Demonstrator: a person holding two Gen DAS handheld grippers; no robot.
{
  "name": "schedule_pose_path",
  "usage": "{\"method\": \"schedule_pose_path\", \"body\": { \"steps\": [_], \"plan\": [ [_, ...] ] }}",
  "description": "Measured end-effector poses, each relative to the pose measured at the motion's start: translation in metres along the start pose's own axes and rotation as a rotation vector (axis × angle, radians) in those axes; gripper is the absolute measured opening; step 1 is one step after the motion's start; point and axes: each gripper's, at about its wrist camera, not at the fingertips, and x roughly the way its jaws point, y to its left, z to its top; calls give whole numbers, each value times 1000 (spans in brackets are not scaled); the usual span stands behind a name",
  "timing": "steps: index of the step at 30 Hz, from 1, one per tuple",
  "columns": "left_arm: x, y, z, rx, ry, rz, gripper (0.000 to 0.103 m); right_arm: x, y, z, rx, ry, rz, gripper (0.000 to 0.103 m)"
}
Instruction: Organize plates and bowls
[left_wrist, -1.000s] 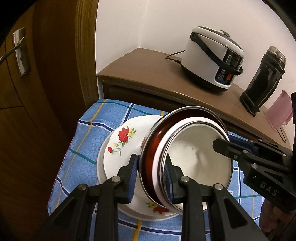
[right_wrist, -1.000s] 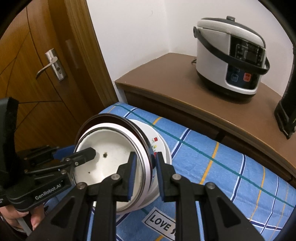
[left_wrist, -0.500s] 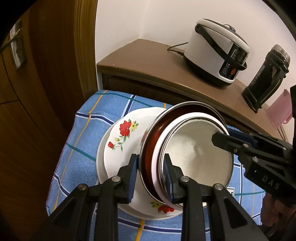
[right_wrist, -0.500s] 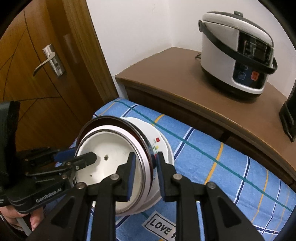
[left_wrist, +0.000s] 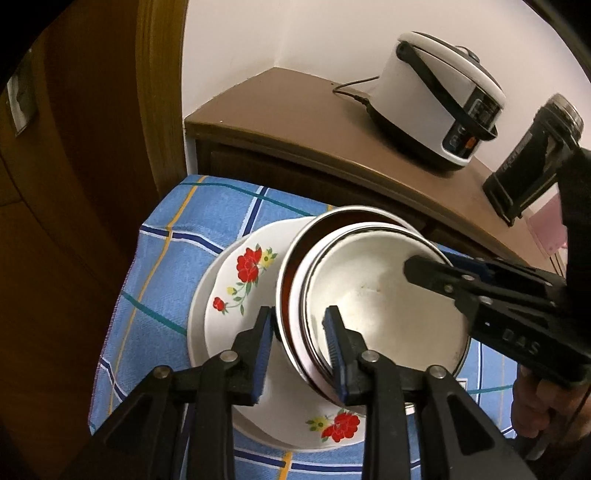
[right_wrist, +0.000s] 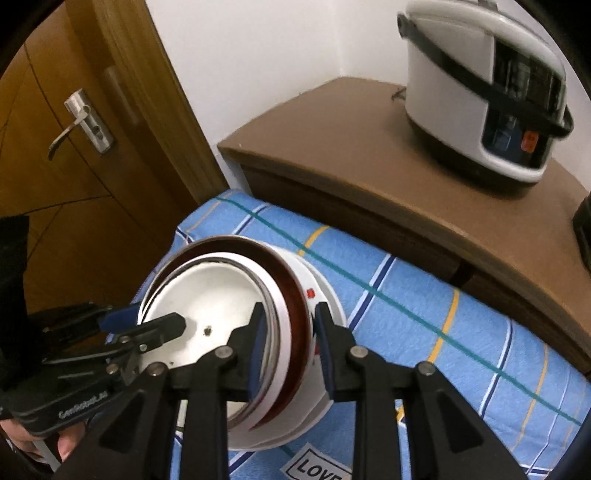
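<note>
Clutter behind the work area sits on a brown cabinet (left_wrist: 295, 122): one white rice cooker (left_wrist: 439, 99) with a black handle and, to its right, one black cylindrical appliance (left_wrist: 532, 162) and a pink object, partly hidden. A wooden door (right_wrist: 74, 147) with a metal lever handle (right_wrist: 79, 123) stands at the left. Nothing lies on the blue checked cloth (left_wrist: 166, 273) besides the dishes.

Two nested bowls (left_wrist: 373, 295), a white one inside a red-walled one with a steel rim, are on a stack of white plates with red flowers (left_wrist: 240, 291); how many plates are in that stack I cannot tell. The bowls are tilted, their mouth facing up and toward the cameras, the far edge raised.

Two grippers work on them. The left gripper (left_wrist: 299, 339) straddles the bowls' near rim; its jaws are opening, the left pad clear of the outer wall. The right gripper (right_wrist: 288, 343) straddles the opposite rim; its jaws are also opening, with gaps visible at both pads. A hand (left_wrist: 535, 406) grips the right gripper's handle.
</note>
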Motion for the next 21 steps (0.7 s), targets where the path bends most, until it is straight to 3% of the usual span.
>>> {"method": "schedule_pose_path", "body": {
  "steps": [5, 9, 11, 15, 17, 18, 21],
  "plan": [
    [6, -3, -6, 22, -4, 5, 43, 2, -2, -3, 21, -1, 30, 26],
    [3, -5, -10, 32, -46, 35, 44, -7, -6, -8, 55, -62, 51, 29],
    [-4, -9, -13, 45, -90, 81, 44, -19, -9, -12, 59, -115, 28, 44],
    [-26, -14, -15, 46, -177, 143, 44, -55, -14, -20, 70, -228, -55, 55],
    [-37, -20, -17, 60, -221, 142, 51, -74, -13, -26, 60, -277, -100, 65],
    [-44, -25, -19, 70, -244, 140, 56, -84, -11, -31, 51, -303, -121, 66],
    [-62, -39, -24, 96, -303, 132, 58, -106, -9, -42, 33, -352, -154, 68]
  ]
}}
